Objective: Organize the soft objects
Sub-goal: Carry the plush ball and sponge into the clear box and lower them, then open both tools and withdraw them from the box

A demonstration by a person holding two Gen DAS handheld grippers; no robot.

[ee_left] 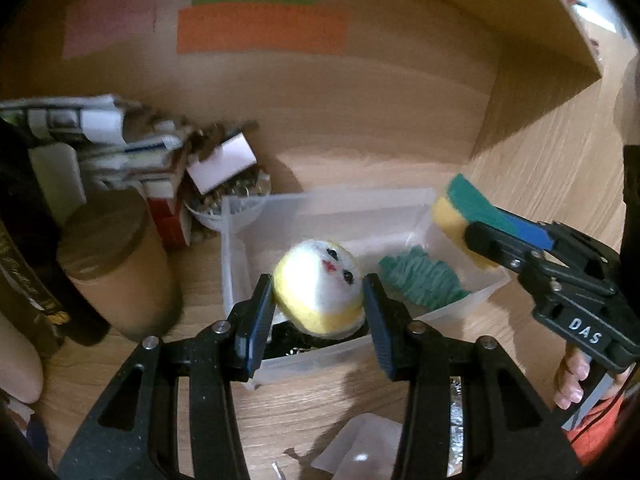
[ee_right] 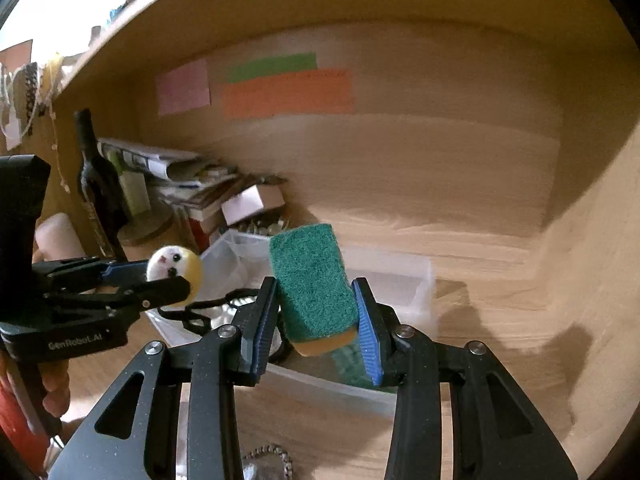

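Note:
My left gripper (ee_left: 319, 292) is shut on a round white-and-yellow plush toy (ee_left: 319, 287) with a small face, held above the near end of a clear plastic bin (ee_left: 240, 248). My right gripper (ee_right: 316, 308) is shut on a yellow sponge with a green scouring side (ee_right: 312, 280), held over the same bin (ee_right: 416, 280). In the left wrist view the sponge (ee_left: 464, 208) hangs over the bin's right end. A green yarn bundle (ee_left: 420, 276) and something black lie in the bin. In the right wrist view the plush toy (ee_right: 174, 268) is at the left.
A brown-lidded jar (ee_left: 116, 264), a dark bottle (ee_right: 96, 184), stacked papers and boxes (ee_left: 120, 144) and a bowl of small items (ee_left: 232, 196) crowd the left of the wooden shelf. Coloured notes (ee_right: 288, 92) are on the back wall. A clear lid (ee_left: 360, 448) lies near me.

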